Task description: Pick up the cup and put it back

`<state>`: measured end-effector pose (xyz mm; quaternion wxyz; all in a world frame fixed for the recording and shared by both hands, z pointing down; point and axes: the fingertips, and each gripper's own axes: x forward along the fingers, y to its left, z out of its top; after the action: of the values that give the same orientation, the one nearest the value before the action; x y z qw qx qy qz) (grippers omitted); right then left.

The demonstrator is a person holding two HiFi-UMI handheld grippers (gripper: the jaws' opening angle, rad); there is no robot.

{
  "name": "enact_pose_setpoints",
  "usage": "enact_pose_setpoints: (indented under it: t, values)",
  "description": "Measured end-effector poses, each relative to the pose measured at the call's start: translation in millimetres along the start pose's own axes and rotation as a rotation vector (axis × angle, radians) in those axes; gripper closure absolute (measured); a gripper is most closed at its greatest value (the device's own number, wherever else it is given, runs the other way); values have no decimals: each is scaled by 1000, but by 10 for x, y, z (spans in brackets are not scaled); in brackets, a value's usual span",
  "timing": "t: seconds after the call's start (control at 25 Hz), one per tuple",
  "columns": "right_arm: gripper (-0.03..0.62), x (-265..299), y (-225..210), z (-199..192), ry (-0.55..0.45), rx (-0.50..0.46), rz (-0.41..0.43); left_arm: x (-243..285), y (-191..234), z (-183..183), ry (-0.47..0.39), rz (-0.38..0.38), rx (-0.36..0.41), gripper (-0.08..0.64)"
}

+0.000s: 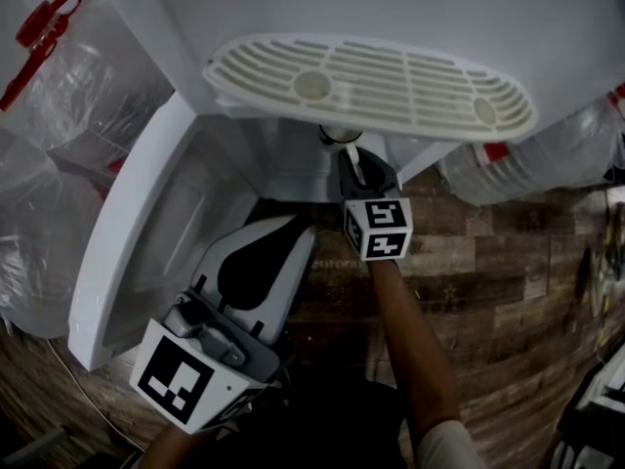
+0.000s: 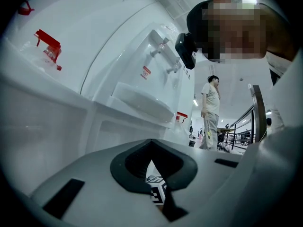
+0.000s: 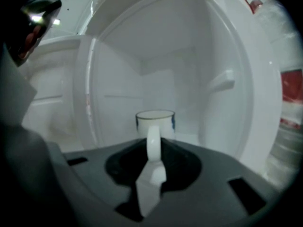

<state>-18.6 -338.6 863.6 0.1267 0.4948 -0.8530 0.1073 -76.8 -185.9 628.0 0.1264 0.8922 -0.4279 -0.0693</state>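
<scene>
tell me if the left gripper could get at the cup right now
Probably not. The cup sits deep in the dispenser's cabinet, and the right gripper, shut on its handle, fills the opening in front. The left gripper hangs outside beside the open door.

Wood-plank floor (image 1: 508, 262) carries a white water dispenser (image 1: 469, 18). Clear water jugs stand on the floor left of the dispenser (image 1: 68, 96) and right of it (image 1: 547, 159). Low in the dispenser a cabinet compartment (image 3: 165, 79) is open, its door (image 1: 137, 233) swung out left. A white cup (image 3: 155, 122) with a blue pattern is upright over the compartment's floor (image 3: 189, 138), mid-width; its base is hidden, so contact is unclear. A slotted drip tray (image 1: 371, 86) juts from the dispenser front above the compartment.
</scene>
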Motion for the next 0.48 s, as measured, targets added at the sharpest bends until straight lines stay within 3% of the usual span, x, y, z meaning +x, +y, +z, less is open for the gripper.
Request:
enact_pose_setpoints:
  t: [0.16,0.28,0.48]
  values:
    - [514,17,-1,-9,19,35,11,5,-37,5,7,-4,-9,554]
    - [451,0,2,-40,37,61,23,-13,-36,25,6,3,-13,554]
    - [446,-109,92,-40,41,36,48,-26,-66,91,-16,8,-3,554]
